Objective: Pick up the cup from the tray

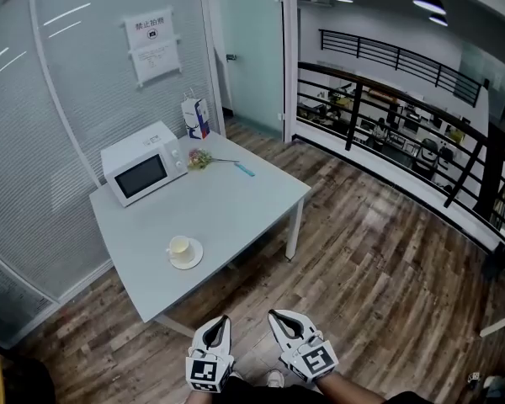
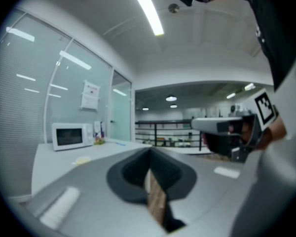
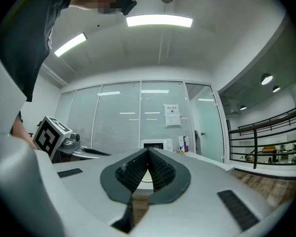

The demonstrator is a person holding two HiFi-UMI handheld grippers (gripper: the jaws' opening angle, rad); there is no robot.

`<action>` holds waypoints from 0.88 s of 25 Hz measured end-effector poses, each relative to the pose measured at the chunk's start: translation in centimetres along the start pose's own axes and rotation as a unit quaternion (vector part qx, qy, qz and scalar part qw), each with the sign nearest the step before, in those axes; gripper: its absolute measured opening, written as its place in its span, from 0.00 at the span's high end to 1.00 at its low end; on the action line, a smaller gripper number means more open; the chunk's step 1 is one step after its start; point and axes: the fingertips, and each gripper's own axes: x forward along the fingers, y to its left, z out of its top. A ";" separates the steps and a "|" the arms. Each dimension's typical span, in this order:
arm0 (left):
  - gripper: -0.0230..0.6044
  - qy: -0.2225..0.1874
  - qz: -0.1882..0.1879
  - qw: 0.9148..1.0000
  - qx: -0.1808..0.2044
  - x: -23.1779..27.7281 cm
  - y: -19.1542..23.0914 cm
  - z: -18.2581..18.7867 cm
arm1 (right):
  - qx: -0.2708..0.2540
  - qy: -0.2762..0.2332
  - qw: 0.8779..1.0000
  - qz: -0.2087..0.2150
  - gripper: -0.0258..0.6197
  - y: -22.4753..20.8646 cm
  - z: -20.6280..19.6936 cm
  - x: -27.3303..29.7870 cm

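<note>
Head view shows the cup (image 1: 179, 246) standing upright on a round saucer (image 1: 194, 262) near the front edge of the table (image 1: 236, 196). It lies ahead of the left gripper (image 1: 222, 319) and off to that gripper's left, well apart from both grippers. A microwave (image 1: 143, 173) stands farther beyond it.

Handling properties (estimated):
- The cup appears small, pale and glazed, probably ceramic. It should be rigid, light and brittle, and slippery against hard pads.
- It rests loose on the saucer, so a sideways push is likely to slide or tip it.
- No handle can be made out at this size.

Recommended hold:
- Grip across the cup wall at the rim, one jaw inside and one outside, or span the body from above.
- Lift straight up so that the saucer remains on the table.

Gripper pose:
- Both grippers are held low, side by side, close to the person's body.
- Both point forward toward the table, roughly level.
- The left gripper has its jaws pressed together with nothing between them.
- The right gripper (image 1: 279, 316) has its jaws meeting at the tips and holds nothing.
- Whichever gripper is used must open its jaws before it can take the cup.
</note>
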 end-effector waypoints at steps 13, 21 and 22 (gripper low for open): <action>0.96 -0.003 0.023 1.000 -0.016 6.7 7.7 -0.2 | -0.020 0.024 0.999 0.041 0.98 -2.9 -0.4 10.2; 0.96 -0.011 0.030 0.999 -0.023 11.5 15.7 0.5 | -0.030 0.015 0.998 0.049 0.98 -4.7 -0.4 19.5; 0.96 -0.011 0.030 0.999 -0.025 12.0 16.6 0.5 | -0.031 0.021 0.998 0.048 0.98 -4.8 -0.4 20.6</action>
